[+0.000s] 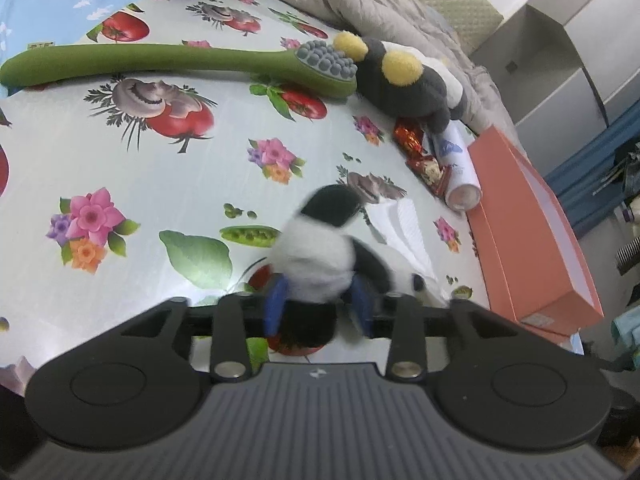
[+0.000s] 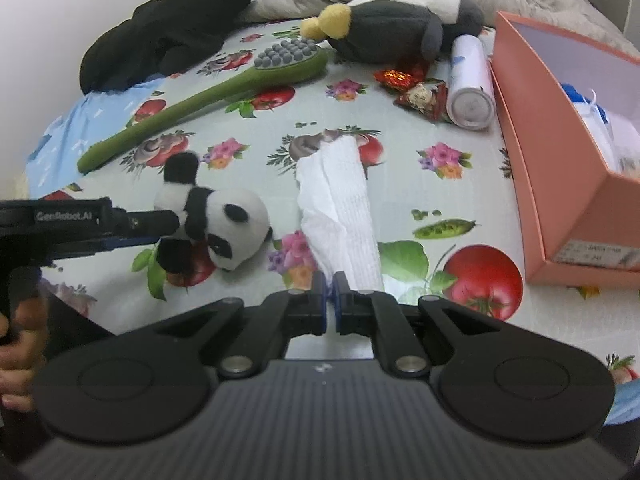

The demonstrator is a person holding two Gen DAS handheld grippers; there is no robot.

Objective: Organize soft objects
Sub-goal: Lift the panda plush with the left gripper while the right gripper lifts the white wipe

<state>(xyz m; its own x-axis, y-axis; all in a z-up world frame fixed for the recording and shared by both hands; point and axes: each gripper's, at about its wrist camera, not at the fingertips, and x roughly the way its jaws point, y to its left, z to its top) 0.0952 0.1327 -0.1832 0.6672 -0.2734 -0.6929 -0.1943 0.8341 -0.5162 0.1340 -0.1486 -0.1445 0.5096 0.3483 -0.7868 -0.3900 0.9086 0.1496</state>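
Orange box holds white-blue items; left tongs half-open around panda, right tongs shut empty

Glossy printed tablecloth; fuzzy plush panda; crinkled white paper tissue; matt cardboard box.

Panda plush at left gripper, white cloth

The one legible text is "GenRobot.AI", in pale letters on the black side of the left gripper, seen from the right wrist. A white label on the end of the orange box, at the table's right edge, is too blurred to read.
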